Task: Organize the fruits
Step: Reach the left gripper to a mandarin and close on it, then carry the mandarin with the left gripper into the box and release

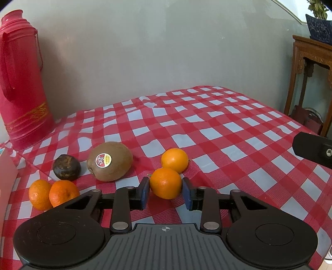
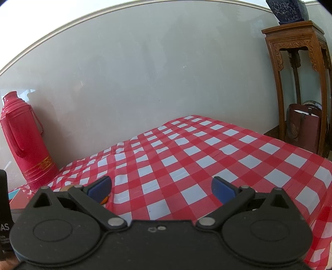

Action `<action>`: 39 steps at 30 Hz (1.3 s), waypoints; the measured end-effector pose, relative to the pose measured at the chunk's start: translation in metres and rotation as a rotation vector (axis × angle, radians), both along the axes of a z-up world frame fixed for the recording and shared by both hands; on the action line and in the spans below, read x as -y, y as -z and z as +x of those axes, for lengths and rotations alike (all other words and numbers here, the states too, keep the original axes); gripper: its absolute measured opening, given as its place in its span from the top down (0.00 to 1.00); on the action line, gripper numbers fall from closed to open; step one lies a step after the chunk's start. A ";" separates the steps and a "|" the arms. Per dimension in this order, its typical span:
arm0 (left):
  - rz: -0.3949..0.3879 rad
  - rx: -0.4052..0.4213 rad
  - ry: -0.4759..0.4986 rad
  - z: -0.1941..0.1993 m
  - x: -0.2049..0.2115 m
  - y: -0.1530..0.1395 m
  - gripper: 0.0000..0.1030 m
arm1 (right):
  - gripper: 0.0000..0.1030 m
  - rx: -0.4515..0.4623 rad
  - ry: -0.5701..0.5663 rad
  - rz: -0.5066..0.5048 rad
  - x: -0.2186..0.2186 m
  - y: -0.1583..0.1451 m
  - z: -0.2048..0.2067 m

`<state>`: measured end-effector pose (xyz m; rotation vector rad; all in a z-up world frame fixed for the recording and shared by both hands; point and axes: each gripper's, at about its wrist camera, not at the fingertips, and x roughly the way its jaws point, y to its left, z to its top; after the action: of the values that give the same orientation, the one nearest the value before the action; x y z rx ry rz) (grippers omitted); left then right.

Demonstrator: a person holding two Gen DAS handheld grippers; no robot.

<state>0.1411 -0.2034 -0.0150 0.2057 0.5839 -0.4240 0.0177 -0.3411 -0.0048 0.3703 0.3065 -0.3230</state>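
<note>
In the left wrist view my left gripper has its blue pads on both sides of a tangerine on the checked tablecloth, and looks closed on it. A second tangerine sits just behind it. A kiwi with a sticker, a dark round fruit and two more tangerines lie to the left. My right gripper is open and empty above bare cloth; a sliver of orange shows by its left finger.
A red thermos stands at the table's back left by the wall; it also shows in the right wrist view. A carved wooden stand with a blue pot is beyond the right edge. A black gripper part enters at right.
</note>
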 end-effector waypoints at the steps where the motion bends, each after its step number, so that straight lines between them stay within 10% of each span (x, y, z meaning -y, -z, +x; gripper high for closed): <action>1: -0.002 0.001 0.000 -0.001 -0.001 -0.001 0.67 | 0.06 -0.001 -0.001 0.000 0.000 0.000 0.000; 39: -0.027 0.126 -0.344 -0.017 -0.130 -0.031 0.67 | 0.06 -0.046 -0.096 -0.032 -0.035 0.004 0.022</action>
<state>0.1245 -0.0732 0.0162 0.1018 0.4779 -0.0852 0.0394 -0.3059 -0.0090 0.3157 0.3621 -0.2424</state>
